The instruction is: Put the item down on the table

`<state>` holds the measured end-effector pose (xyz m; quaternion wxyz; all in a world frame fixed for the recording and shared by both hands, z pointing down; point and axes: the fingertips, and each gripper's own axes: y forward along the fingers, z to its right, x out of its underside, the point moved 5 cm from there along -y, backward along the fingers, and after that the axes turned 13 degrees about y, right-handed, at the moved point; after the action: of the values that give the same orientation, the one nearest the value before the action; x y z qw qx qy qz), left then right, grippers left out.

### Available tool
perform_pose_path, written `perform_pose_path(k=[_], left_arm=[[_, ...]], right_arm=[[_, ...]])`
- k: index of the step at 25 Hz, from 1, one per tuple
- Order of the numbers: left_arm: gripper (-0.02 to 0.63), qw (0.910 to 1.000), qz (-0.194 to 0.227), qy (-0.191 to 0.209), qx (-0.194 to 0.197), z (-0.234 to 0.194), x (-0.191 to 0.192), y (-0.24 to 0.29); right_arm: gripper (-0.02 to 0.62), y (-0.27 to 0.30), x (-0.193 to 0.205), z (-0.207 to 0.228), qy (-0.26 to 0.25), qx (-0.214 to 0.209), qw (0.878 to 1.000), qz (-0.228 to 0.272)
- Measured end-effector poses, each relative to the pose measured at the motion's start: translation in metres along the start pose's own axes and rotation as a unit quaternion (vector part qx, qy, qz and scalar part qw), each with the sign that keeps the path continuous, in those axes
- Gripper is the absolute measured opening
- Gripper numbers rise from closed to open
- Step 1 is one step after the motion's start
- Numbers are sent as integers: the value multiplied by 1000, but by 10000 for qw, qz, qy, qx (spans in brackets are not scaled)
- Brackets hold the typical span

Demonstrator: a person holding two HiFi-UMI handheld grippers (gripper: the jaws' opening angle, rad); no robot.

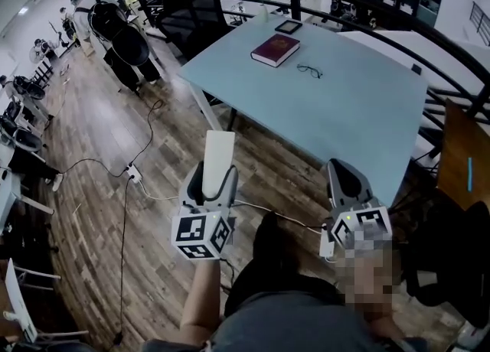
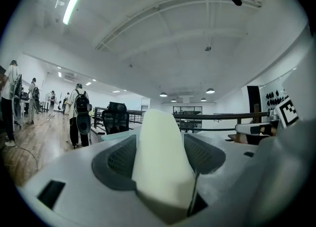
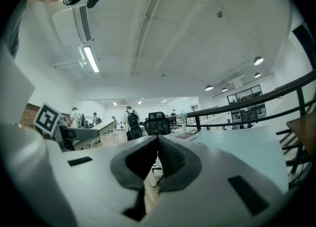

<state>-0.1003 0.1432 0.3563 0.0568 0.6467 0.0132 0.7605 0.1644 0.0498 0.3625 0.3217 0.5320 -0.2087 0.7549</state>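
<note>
A pale blue tabletop [image 1: 360, 105] is seen ahead, red book [image 1: 275, 50] and glasses [image 1: 309, 70] on it. A white block [image 1: 219, 151] is clamped in the left gripper [image 1: 214, 178], over the wooden floor [image 1: 115, 151]. The right gripper [image 1: 342, 168] is pinched together, empty.

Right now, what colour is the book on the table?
The book is dark red; the head view shows it best.
</note>
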Motion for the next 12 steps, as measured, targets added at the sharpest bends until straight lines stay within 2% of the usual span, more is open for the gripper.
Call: perform_pose_path(k=[7,12], left_arm=[[307,9999,34,3,103,-26,3,59],[307,9998,24,-42,188,-56,4,112]], right_arm=[[3,48,-4,18,-17,196,9998,24],[3,105,-6,27,14,295,9996,-15]])
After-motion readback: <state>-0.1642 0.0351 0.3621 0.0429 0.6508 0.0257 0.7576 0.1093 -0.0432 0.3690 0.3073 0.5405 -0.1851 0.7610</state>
